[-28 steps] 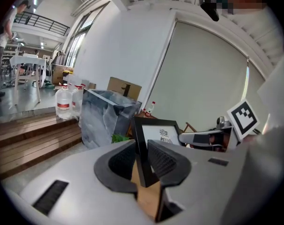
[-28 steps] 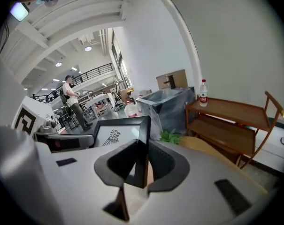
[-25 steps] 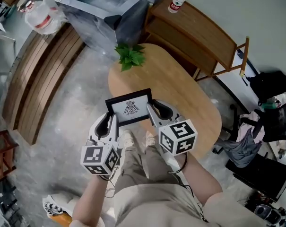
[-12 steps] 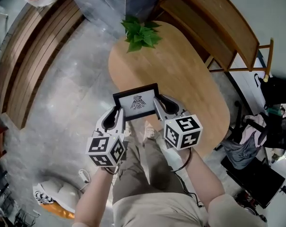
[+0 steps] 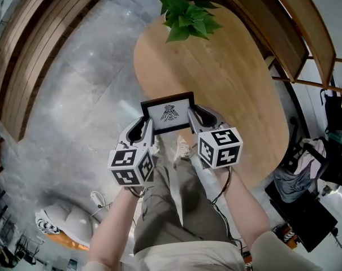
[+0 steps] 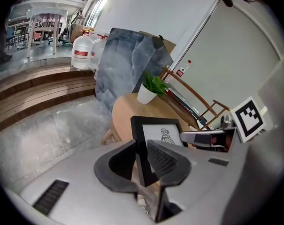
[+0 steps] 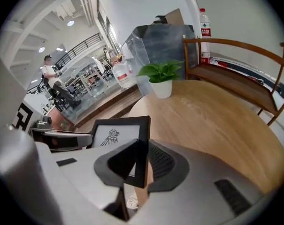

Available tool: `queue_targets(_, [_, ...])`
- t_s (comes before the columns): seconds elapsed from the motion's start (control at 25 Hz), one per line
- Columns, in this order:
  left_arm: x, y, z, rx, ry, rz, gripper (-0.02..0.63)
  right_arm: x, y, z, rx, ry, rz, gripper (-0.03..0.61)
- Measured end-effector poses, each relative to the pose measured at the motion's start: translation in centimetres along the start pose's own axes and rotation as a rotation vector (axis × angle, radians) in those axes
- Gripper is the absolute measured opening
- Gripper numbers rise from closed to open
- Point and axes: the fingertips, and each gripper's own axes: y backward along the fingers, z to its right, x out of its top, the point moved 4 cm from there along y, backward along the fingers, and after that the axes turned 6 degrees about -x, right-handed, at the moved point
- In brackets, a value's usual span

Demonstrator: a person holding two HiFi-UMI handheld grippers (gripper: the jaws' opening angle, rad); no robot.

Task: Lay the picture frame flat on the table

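Observation:
A small black picture frame (image 5: 169,112) with a bird print on white is held in the air at the near end of the oval wooden table (image 5: 227,78). My left gripper (image 5: 147,130) is shut on the frame's left edge (image 6: 141,144). My right gripper (image 5: 191,119) is shut on its right edge (image 7: 142,139). The frame (image 7: 117,134) stands roughly upright, its face towards me, just above and before the table's near rim. Each gripper view shows the other gripper across the frame (image 6: 161,134).
A potted green plant (image 5: 187,16) stands at the table's far end. A wooden bench (image 5: 284,33) runs along the table's right side. Wooden steps (image 5: 24,49) lie to the left. A black bag and clothes (image 5: 315,168) sit at the right. My legs (image 5: 171,196) are below.
Both grippers have carried the frame forward and a little right, towards the table's near end. The head view has tipped forward, so the plant now sits at the top edge.

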Motion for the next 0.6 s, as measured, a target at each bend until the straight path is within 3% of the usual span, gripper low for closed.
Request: queue_targets(0.6, [-6.3, -5.9, -5.2, 0.016, 0.034, -0.139, 0.076, -6.6, -8.1, 1.6, -0.028, -0.008, -0.145, 0.054])
